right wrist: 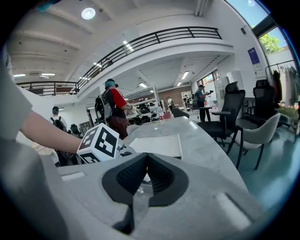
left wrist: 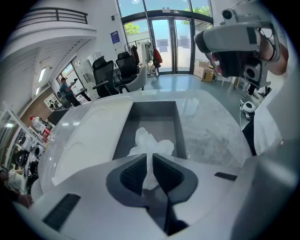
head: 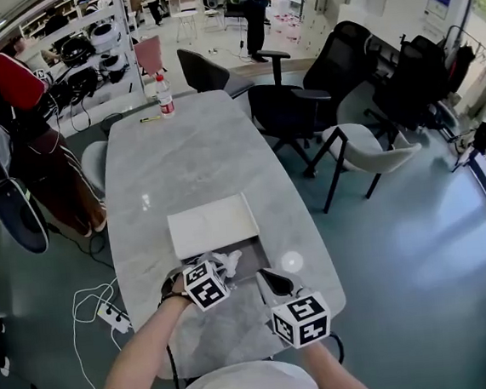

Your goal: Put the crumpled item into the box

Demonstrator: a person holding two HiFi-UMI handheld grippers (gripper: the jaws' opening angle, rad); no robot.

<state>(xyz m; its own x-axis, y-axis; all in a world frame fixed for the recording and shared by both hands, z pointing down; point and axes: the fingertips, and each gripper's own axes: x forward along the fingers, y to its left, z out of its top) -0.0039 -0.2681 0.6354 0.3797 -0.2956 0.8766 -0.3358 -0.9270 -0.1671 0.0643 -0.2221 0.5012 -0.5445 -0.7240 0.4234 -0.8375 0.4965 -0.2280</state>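
The crumpled item is a white wad of paper pinched between the jaws of my left gripper, which is shut on it. The wad hangs over the near end of the open dark grey box. In the head view the left gripper reaches over the box near the table's front edge, with the white wad at its tip. My right gripper hovers just right of the box, shut, with nothing between its pads. It looks across at the left gripper's marker cube.
The box's white lid lies flat just beyond the box on the grey marble table. A bottle stands at the table's far end. Office chairs line the right side. A person stands at the far left.
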